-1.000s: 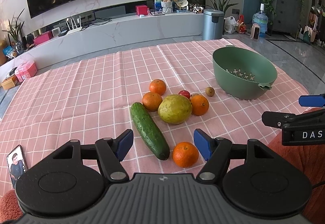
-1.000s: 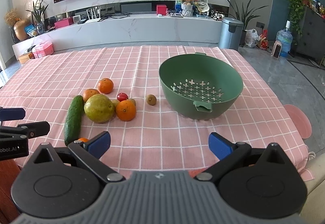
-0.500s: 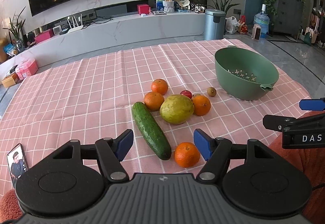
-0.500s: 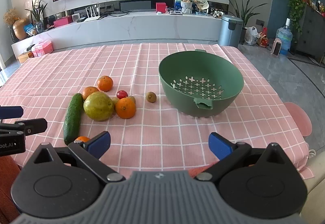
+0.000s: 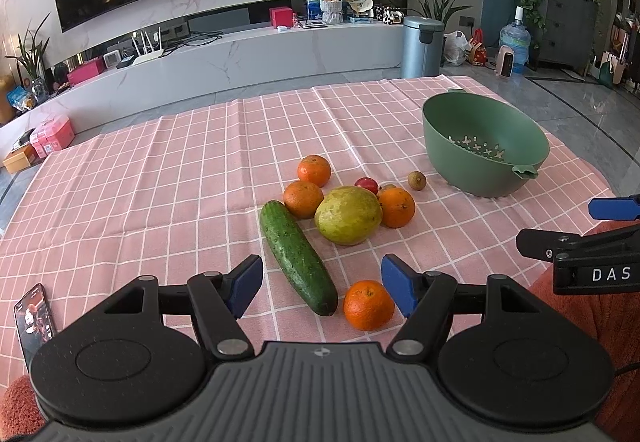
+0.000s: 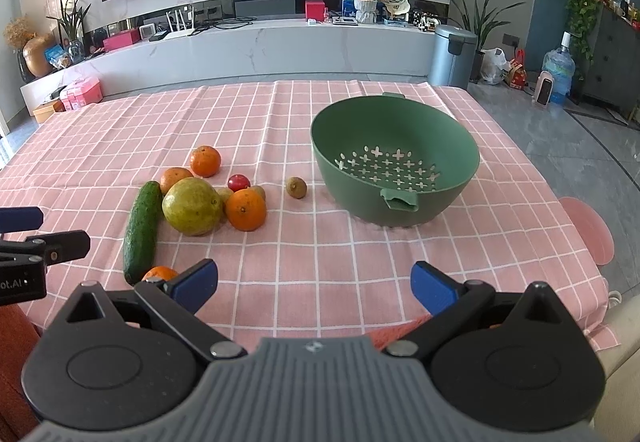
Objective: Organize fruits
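The left gripper (image 5: 322, 286) is hanging low over the near edge of the table with its blue fingers (image 5: 245, 284) spread wide, holding nothing. Between those fingers, a little farther out, the near end of a long green cucumber (image 5: 298, 256) is lying on the cloth, and a small orange (image 5: 368, 305) is sitting just beside that end, close to the other blue finger.

The right gripper (image 6: 314, 286) is also staying wide, with nothing between its fingers (image 6: 196, 285). Only pink cloth is showing in that gap. In the left wrist view its dark side is peeking in at the right edge.

Past the cucumber, the fruit is bunching together. A big yellow-green fruit (image 5: 347, 215) is sitting in the middle. One orange (image 5: 303, 198) is touching its left side and another orange (image 5: 396, 207) is touching its right side. A third orange (image 5: 314, 170) is sitting a bit farther back. A little red fruit (image 5: 367, 184) is hiding behind the big one. A small brown fruit (image 5: 417, 179) is sitting alone, between the bunch and the bowl.

The green strainer bowl (image 6: 394, 157) is standing upright to the right of the fruit, with nothing in it. Cross-shaped holes are showing in its bottom.

Everything is resting on a pink checked tablecloth (image 5: 160, 177). A phone (image 5: 34, 318) is lying at the near left corner.
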Demonstrator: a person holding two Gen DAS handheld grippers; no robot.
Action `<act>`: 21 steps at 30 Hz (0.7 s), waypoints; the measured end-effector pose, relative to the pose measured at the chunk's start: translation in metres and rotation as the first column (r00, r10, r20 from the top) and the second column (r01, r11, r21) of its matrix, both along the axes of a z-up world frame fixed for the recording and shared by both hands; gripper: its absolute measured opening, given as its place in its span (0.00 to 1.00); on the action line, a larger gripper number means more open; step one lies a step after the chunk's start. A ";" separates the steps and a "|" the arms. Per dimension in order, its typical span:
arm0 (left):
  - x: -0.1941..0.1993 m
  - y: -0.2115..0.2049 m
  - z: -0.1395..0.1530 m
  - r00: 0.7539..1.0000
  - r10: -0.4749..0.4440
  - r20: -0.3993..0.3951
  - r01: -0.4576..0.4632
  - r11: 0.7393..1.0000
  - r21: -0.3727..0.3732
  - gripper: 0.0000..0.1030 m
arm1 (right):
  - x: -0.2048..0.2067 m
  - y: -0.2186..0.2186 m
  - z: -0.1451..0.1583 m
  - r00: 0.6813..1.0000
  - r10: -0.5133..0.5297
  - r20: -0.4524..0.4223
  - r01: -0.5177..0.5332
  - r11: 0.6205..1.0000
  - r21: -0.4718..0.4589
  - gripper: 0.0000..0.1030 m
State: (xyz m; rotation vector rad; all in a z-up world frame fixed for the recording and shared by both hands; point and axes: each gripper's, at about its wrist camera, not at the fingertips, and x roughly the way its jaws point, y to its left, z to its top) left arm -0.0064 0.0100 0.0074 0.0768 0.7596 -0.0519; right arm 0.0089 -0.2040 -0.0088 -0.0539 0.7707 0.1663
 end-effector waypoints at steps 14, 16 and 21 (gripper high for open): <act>0.002 0.002 -0.001 1.000 0.003 -0.007 -0.003 1.000 -0.006 0.78 | 0.002 0.002 -0.002 1.000 0.003 -0.014 -0.003 1.000 -0.004 0.96; 0.002 0.003 -0.002 1.000 0.004 -0.007 -0.005 1.000 -0.006 0.78 | 0.002 0.003 -0.003 1.000 0.003 -0.017 -0.003 1.000 -0.005 0.96; 0.004 0.005 -0.003 1.000 0.008 -0.013 -0.008 1.000 -0.010 0.78 | 0.003 0.004 -0.005 1.000 0.008 -0.026 -0.008 1.000 -0.006 0.96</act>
